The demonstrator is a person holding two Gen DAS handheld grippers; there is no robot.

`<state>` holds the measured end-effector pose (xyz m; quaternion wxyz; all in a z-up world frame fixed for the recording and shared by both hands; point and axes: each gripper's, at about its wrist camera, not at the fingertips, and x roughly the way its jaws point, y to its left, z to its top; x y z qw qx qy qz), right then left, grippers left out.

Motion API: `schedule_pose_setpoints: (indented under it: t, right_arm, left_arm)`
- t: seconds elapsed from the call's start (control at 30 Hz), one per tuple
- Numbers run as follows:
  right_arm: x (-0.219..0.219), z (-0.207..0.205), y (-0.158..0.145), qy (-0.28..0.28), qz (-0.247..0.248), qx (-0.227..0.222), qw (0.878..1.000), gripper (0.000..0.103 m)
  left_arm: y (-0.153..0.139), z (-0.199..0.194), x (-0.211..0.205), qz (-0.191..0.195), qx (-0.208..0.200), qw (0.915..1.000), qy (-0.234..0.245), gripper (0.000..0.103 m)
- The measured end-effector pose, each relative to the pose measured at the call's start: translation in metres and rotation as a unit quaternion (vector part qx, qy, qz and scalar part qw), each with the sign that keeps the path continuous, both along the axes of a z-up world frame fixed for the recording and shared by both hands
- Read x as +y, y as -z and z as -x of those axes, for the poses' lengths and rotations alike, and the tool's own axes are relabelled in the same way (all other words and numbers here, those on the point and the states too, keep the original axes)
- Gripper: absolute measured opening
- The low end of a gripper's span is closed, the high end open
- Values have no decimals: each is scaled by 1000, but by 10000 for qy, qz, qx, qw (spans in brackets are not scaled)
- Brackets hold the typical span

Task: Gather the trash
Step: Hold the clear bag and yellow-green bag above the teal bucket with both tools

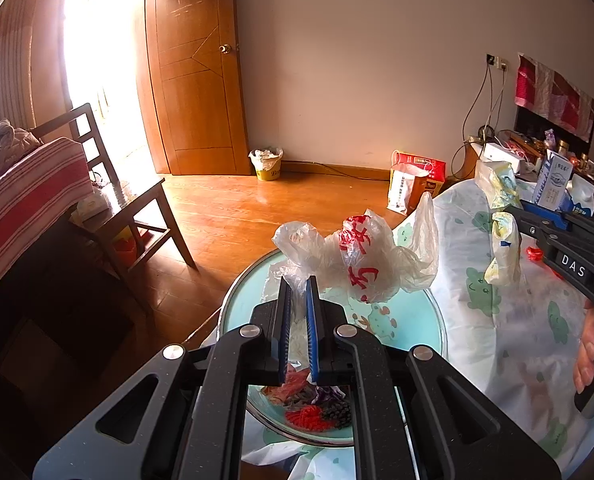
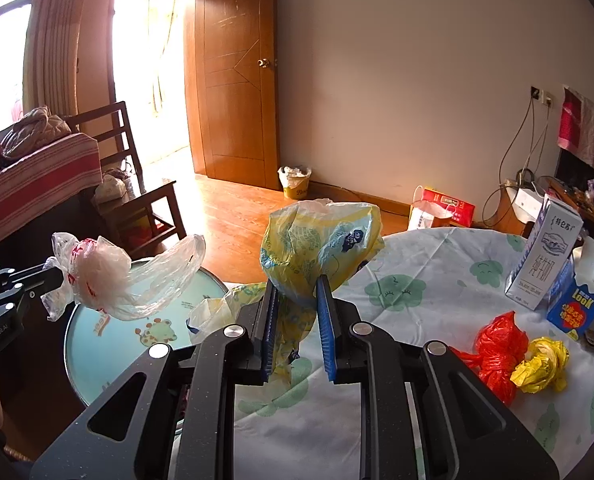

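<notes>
A red plastic bag (image 2: 497,354) and a crumpled yellow wrapper (image 2: 543,366) on the tablecloth (image 2: 437,280), beside two milk cartons (image 2: 545,258), are shown only by the right wrist view. A clear red-printed plastic bag (image 1: 361,256) is clamped, lifted, in the nearly closed left gripper (image 1: 297,304). A yellow plastic bag (image 2: 317,248) is pinched above the table by the right gripper (image 2: 297,316).

Cartons (image 2: 545,264) behind crumpled bags (image 2: 517,354) on table (image 2: 437,280), bin (image 2: 295,182) by wall
</notes>
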<state>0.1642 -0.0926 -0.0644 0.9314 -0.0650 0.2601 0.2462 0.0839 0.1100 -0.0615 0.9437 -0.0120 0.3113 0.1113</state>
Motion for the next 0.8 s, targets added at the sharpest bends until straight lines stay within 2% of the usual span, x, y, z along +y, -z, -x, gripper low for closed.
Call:
schedule_pose_setpoints:
  t: [0.8]
  right_arm:
    - [21, -9, 5, -249, 96, -47, 9996, 20]
  left_arm:
    - [1, 7, 6, -6, -14, 9997, -238, 7]
